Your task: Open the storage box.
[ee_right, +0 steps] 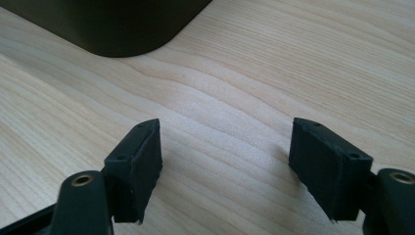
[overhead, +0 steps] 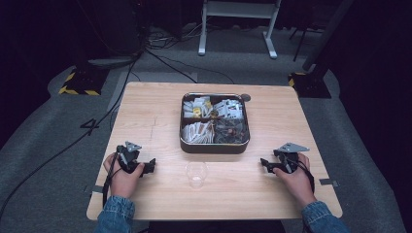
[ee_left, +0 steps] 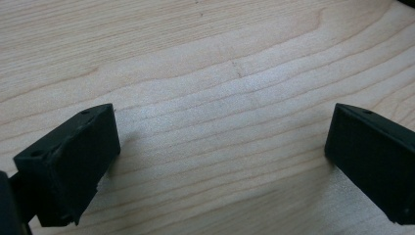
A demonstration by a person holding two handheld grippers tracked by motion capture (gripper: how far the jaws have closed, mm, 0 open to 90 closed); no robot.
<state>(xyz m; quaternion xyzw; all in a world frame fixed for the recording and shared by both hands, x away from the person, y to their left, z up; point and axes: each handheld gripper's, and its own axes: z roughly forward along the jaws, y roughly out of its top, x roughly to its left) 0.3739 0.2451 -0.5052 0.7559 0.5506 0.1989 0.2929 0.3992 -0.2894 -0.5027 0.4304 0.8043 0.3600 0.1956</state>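
While both my grippers rest low on the wooden table (overhead: 145, 107), the clear plastic cup (overhead: 196, 174) stands upright between them, empty and see-through, just in front of the dark tray (overhead: 214, 145) of packets. My left gripper (overhead: 149, 166) has its jaws spread wide over bare wood; my right gripper (overhead: 265, 163) is wide too, holding nothing. Bare table lies on either side of the cup, with the near edge close behind.
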